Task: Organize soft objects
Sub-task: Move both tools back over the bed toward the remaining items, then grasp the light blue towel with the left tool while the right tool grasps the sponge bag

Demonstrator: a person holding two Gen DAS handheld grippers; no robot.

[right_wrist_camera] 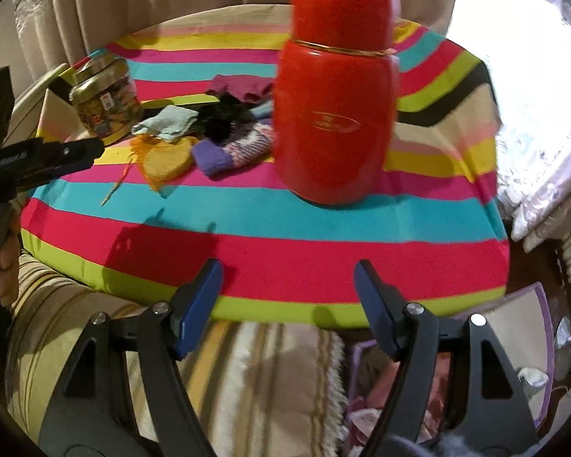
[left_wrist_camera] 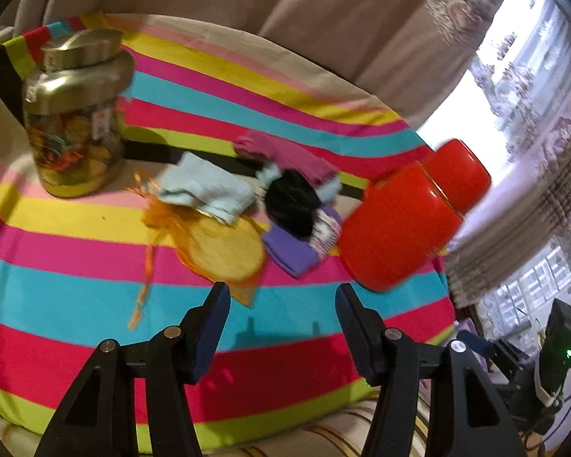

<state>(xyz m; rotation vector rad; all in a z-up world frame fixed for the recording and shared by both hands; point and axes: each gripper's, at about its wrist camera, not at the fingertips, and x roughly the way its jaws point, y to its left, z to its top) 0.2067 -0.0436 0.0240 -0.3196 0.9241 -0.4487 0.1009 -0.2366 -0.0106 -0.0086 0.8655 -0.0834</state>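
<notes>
Several limp, light socks [left_wrist_camera: 247, 198] lying heaped mid-cloth between the gold-lidded jar [left_wrist_camera: 76, 114] and red canister [left_wrist_camera: 411, 217], likely needing pinching at a thick fold, both the left gripper [left_wrist_camera: 281, 297] and right gripper [right_wrist_camera: 287, 278] hovering spread, gripping nothing.

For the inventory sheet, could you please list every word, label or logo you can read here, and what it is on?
None is legible.
red jar: gold oval emblem, blurred.
glass jar: small red-and-white sticker, too blurred.
left gripper: pale lettering on its side, too blurred.
</notes>
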